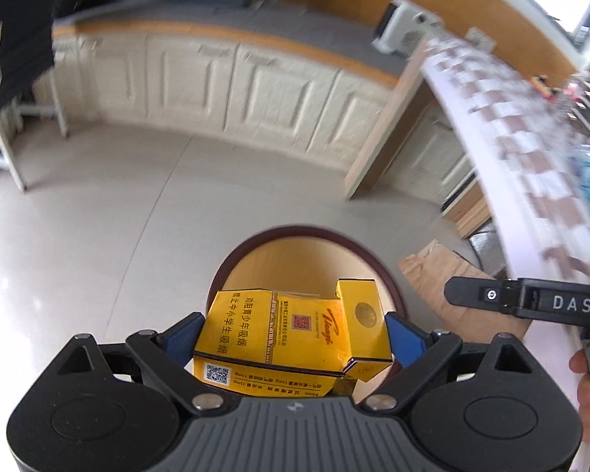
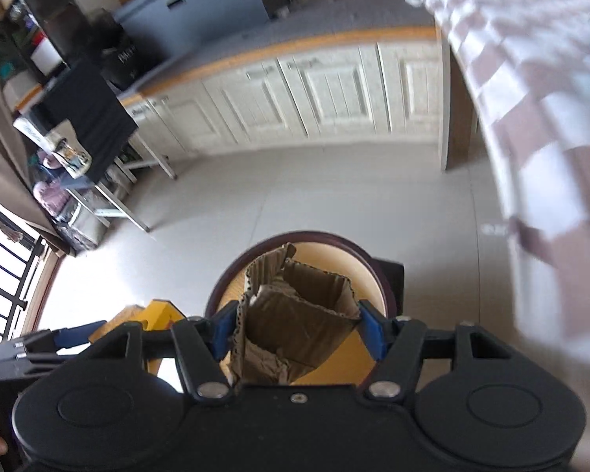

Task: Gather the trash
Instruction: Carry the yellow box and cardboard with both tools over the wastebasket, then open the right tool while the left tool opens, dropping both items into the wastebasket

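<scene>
Trash fills both tongs. From the left wrist, the left gripper (image 1: 293, 338) pinches a flattened yellow cigarette pack (image 1: 291, 334) between its blue pads (image 1: 179, 336), held over the open mouth of a round bin (image 1: 389, 275) with a dark rim, which stands on the pale tiled floor (image 1: 98, 216). The right gripper (image 1: 464, 295) reaches in at the right edge, with brown cardboard beside it.

From the right wrist, the right gripper (image 2: 295, 328) clamps a crumpled piece of corrugated cardboard (image 2: 295, 314) between its blue pads, above the same bin (image 2: 387, 295). The yellow pack (image 2: 159, 314) shows at lower left.
</scene>
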`<action>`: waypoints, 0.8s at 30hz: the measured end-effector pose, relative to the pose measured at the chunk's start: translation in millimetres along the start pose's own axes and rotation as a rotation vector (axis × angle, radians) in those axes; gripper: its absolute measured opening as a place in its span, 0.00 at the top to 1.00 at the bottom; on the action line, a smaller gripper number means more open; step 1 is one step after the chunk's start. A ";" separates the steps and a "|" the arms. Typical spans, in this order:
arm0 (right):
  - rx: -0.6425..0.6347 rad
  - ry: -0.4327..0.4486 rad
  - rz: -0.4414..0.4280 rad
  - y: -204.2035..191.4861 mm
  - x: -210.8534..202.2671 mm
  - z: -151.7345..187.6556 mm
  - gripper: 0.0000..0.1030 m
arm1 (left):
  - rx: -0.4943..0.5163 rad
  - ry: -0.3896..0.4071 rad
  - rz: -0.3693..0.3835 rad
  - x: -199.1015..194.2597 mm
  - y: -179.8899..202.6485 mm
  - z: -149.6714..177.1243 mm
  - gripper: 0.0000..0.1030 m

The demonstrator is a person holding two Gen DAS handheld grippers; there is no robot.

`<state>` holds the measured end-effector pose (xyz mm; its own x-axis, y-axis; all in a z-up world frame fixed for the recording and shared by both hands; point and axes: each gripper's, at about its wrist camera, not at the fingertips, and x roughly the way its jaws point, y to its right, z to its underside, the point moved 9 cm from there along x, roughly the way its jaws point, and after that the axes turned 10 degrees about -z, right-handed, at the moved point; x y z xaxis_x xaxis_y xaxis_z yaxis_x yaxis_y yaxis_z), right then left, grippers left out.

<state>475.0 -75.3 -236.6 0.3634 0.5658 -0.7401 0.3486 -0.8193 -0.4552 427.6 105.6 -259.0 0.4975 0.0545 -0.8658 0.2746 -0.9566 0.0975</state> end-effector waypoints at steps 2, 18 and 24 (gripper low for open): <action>0.020 -0.031 0.002 5.2 16.3 -1.0 0.37 | -0.012 -0.035 -0.014 15.2 -3.4 -1.0 0.08; 0.096 -0.152 0.006 31.1 81.2 10.3 0.34 | -0.010 -0.180 -0.053 88.3 -4.3 -8.1 0.08; 0.052 -0.139 -0.009 24.0 85.8 5.9 0.31 | 0.007 -0.200 -0.056 99.2 -0.2 -7.0 0.08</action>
<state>509.5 -47.0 -314.0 0.2362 0.5578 -0.7957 0.3048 -0.8200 -0.4844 482.6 113.2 -341.4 0.3085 0.0503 -0.9499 0.2908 -0.9558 0.0438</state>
